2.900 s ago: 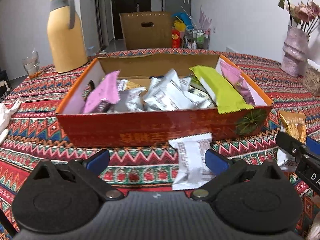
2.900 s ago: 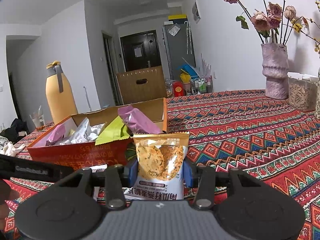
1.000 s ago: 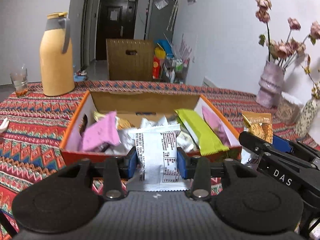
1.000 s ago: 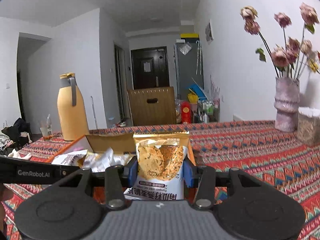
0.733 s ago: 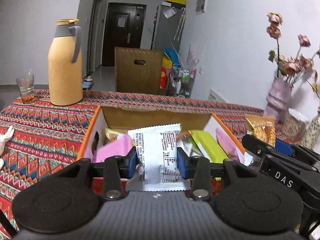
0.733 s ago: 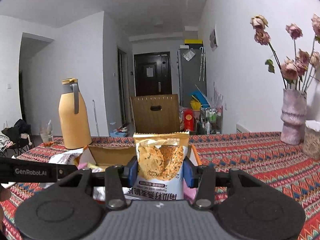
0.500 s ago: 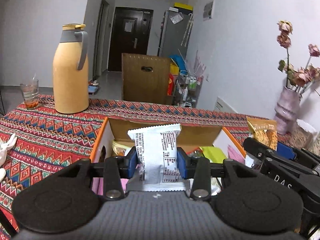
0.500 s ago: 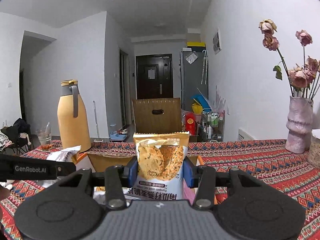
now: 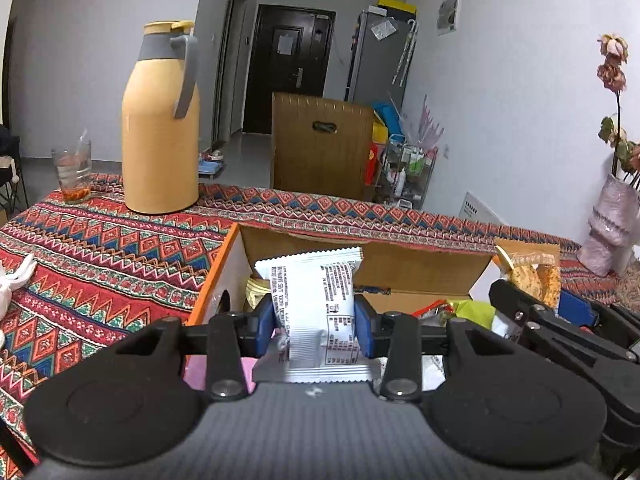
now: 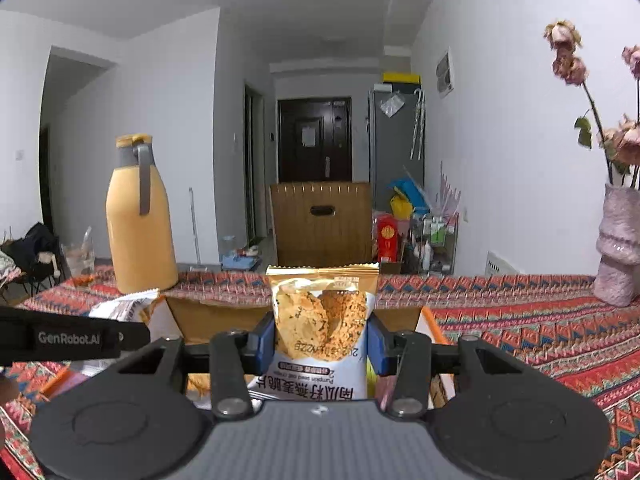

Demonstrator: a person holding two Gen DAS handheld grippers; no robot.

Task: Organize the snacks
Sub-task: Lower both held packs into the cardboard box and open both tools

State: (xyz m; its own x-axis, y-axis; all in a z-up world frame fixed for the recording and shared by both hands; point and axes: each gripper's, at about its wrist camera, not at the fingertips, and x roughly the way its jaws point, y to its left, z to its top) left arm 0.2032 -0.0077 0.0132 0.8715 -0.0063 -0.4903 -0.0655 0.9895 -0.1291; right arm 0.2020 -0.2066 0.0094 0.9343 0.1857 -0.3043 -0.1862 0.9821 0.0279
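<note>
I hold a white snack packet (image 9: pixel 316 300) clamped in my left gripper (image 9: pixel 315 323) and an oat crisp bag (image 10: pixel 322 320) in my right gripper (image 10: pixel 321 338), both above the cardboard box (image 9: pixel 420 270) that already contains several snacks, so only the dropping remains.

Box (image 9: pixel 224 264) contents mostly hidden behind white packet (image 9: pixel 316 300).

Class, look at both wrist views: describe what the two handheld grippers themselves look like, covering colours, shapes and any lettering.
Left gripper and right gripper match: grey ribbed body, two black round discs, black link bars with silver rivets, blue pads. Seen from the side, white lettering reads GenRobot.AI.
</note>
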